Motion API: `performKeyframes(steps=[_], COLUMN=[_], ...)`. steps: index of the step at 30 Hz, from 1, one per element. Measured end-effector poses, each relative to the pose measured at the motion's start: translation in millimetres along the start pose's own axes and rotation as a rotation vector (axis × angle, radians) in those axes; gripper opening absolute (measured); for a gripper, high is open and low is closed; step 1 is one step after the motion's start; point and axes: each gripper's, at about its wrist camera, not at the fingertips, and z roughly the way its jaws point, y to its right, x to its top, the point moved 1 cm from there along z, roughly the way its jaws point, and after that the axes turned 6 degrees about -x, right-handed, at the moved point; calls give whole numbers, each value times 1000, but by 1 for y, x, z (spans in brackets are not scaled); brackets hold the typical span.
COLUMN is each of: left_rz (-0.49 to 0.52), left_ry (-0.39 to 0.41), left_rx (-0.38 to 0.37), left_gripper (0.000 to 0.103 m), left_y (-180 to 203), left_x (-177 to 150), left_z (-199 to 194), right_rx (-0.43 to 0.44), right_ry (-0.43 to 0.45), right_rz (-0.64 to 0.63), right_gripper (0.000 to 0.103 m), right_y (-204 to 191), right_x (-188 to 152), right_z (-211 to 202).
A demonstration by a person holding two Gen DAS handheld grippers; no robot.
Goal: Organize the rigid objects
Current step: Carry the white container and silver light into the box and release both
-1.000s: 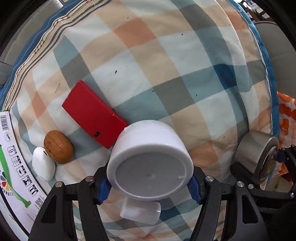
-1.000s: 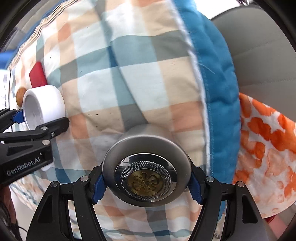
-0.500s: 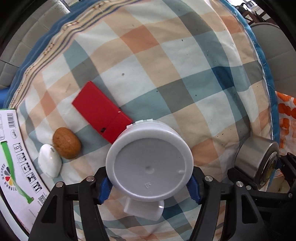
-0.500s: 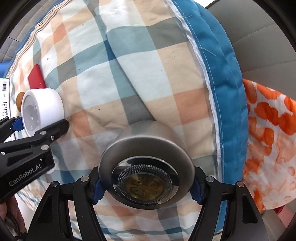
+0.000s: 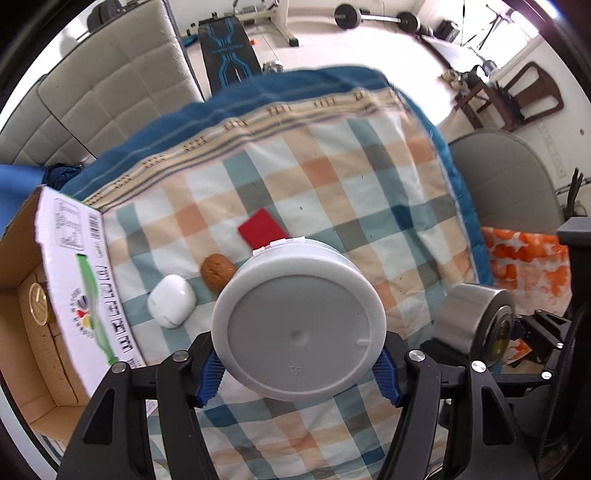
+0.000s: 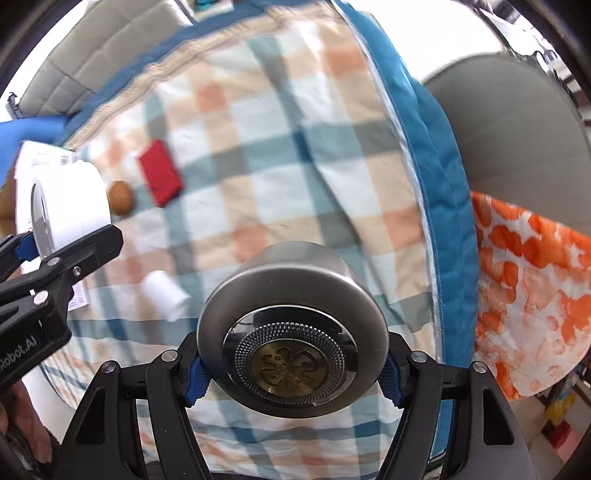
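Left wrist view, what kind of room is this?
Probably a home living room that doubles as a gym: a checked quilt spread over a padded sofa, with a barbell and a workout bench on the floor behind.

Left gripper (image 6: 55, 266), black arm side: white lettering, cut off at the frame's edge, reads "Robot.AI"
White printed flap of the brown cardboard box (image 5: 85, 280): barcode, handling pictograms and small print, all too blurred to read

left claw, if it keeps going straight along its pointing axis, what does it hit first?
Probably the checked blanket: the left claw points down at it, clamped on the white jar, which blocks the view directly beneath, so depth is unclear.
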Motion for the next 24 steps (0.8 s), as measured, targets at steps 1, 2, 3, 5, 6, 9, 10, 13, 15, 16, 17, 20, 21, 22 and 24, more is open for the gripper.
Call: performKeyframes(steps=[1,2,3,5,6,9,10,13,15,16,17,20,21,22,24], left_rz=[-10,-19,-31,-52,-61,-95,-106,-147,-175,-190,-209,-259,-277,-295,-322], left_ry=[18,35,55,96,114,165,179,219,242,250,258,270,269,268,263], left_rx=[-6,-11,-18,-28,-29,-35,-34,-24,-8,1,11,42,52,62,78], left_gripper=[64,64,64,64,64,64,64,64,64,64,64,64,64,64,64], left_y=[-2,3,-3,-19,-27,-58,-68,-107,-135,-149,-165,-207,-223,-237,-263], left_x=[-1,0,-4,-9,-8,-20,-23,-36,-48,-53,-58,-73,-78,-82,-90], left_z=[-10,-21,-31,-52,-58,-89,-97,-119,-133,-138,-144,-151,-152,-151,-149], right_rx=[8,13,16,16,22,42,49,74,96,102,108,126,130,132,130], right_ry=[13,20,34,66,76,105,114,140,143,145,147,139,135,130,118], right_rz=[-9,-22,-34,-67,-82,-125,-145,-200,-232,-251,-268,-316,-334,-344,-364], right_gripper=[74,74,74,74,74,74,73,73,74,73,74,74,74,74,74], right_y=[-9,-17,-27,-48,-59,-86,-101,-151,-184,-203,-216,-270,-288,-304,-333], right_x=[-1,6,5,2,15,15,13,9,9,9,9,9,10,10,12], right_z=[-11,-16,-26,-45,-53,-62,-68,-77,-77,-79,-75,-70,-66,-63,-52])
